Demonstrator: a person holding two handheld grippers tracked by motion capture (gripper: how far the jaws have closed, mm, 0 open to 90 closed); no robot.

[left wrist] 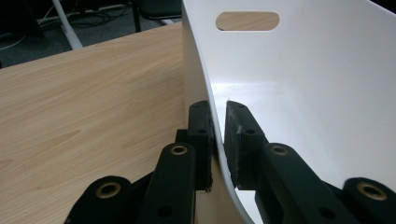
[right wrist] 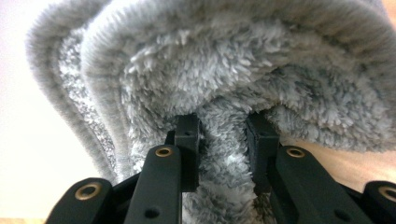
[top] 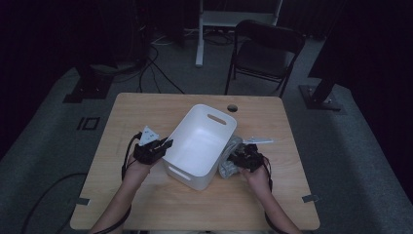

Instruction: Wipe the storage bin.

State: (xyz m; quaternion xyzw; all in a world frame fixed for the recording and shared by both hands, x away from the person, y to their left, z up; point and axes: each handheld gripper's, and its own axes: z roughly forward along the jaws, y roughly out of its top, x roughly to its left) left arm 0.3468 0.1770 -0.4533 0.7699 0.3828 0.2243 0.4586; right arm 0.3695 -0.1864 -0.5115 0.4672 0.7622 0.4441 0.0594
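So the white bin (top: 202, 146) sits tilted mid-table, and everything happens around it. The left gripper (left wrist: 218, 135) is pinched tight on the bin's near wall, one jaw outside and one inside. Just off the bin's other side, touching it, is a fluffy grey cloth (right wrist: 243, 74) on the wooden table (top: 146, 109), and the right gripper (right wrist: 224, 140) has a fold of it squeezed between its jaws.
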